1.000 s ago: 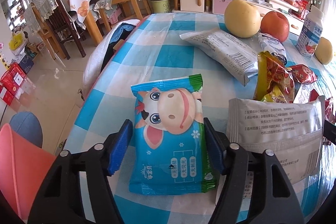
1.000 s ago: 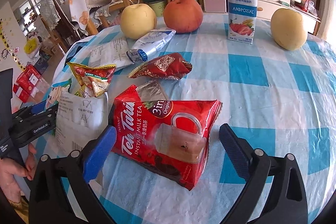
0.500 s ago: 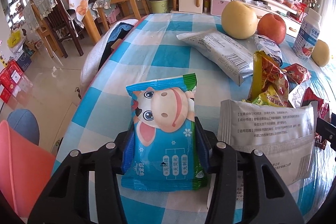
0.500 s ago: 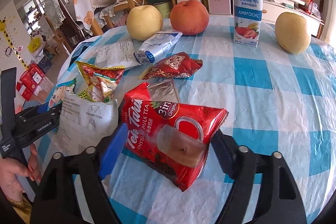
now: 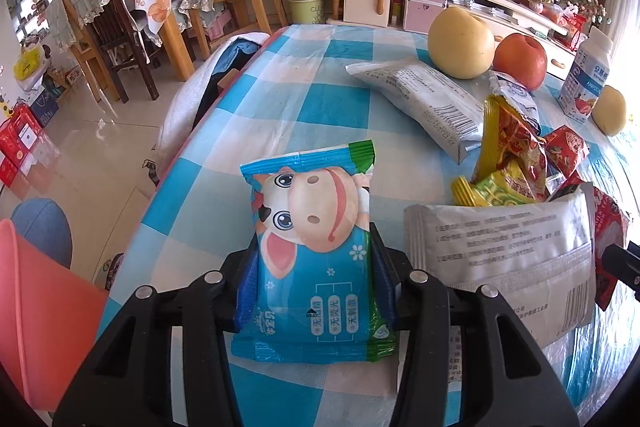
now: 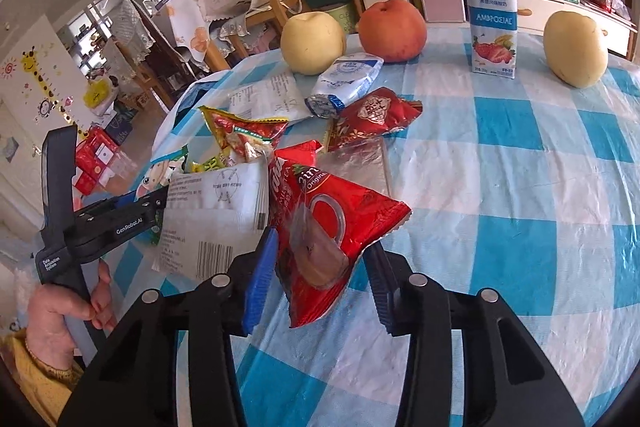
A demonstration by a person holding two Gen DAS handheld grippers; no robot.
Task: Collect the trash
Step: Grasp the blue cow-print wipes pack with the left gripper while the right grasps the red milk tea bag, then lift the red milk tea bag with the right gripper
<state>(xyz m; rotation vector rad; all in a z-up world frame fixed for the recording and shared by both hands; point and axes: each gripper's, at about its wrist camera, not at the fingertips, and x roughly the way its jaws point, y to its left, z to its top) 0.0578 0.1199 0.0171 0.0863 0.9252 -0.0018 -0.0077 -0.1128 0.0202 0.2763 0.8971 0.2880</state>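
Note:
A blue wet-wipe packet [image 5: 308, 195] with a cartoon cow lies near the left edge of the checked table [image 5: 320, 107]. My left gripper [image 5: 314, 247] is shut on it, both pads pressing its sides. My right gripper [image 6: 320, 245] is closing its jaws on a red instant milk tea packet [image 6: 336, 203], which buckles upward between the pads. A white printed packet [image 6: 216, 211] lies between the two grippers. In the right wrist view a hand [image 6: 60, 307] holds the left gripper [image 6: 160, 195] at the left.
More wrappers lie behind: a yellow-red snack bag [image 5: 512, 155], a small red wrapper [image 6: 372, 115], a long white packet [image 5: 420, 95], a blue-white pouch [image 6: 348, 79]. Two pears, an apple [image 6: 392, 27] and a yoghurt bottle [image 6: 492, 7] stand farther back. A pink bin [image 5: 36, 307] sits below the table edge.
Both grippers have closed from open: the left onto the blue cow packet, the right onto the red tea packet, which now bends up off the cloth.

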